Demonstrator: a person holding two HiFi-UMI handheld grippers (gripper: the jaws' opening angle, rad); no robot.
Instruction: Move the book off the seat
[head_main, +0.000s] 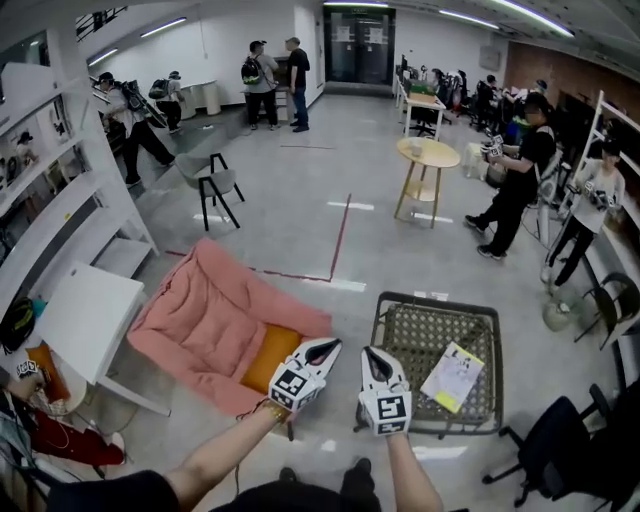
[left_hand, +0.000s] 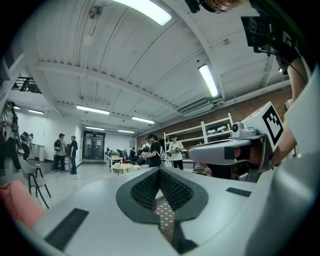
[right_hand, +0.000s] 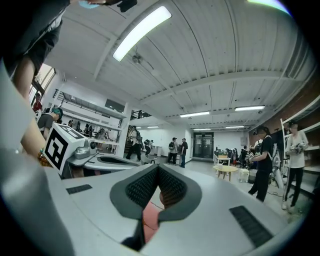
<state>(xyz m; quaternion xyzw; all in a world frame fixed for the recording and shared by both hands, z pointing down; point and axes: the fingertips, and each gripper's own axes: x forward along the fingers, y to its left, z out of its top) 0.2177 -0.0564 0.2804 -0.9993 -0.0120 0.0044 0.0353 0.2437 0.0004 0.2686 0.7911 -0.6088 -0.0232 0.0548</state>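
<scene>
You hold your left tongs (head_main: 328, 346) and right tongs (head_main: 371, 353) closed and empty, the book (head_main: 452, 377) lying on the wicker seat (head_main: 415, 335).

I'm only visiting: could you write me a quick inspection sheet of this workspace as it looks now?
Surface: woven seat in a dark frame.
Job's things: book lies on the seat's right part.
Clutter: pink cushion with an orange pillow; white table.
Grippers: left gripper and right gripper both shut, empty, apart from the book.
Cables: nothing seen.
Surroundings: round table, grey chair, people standing about.
</scene>
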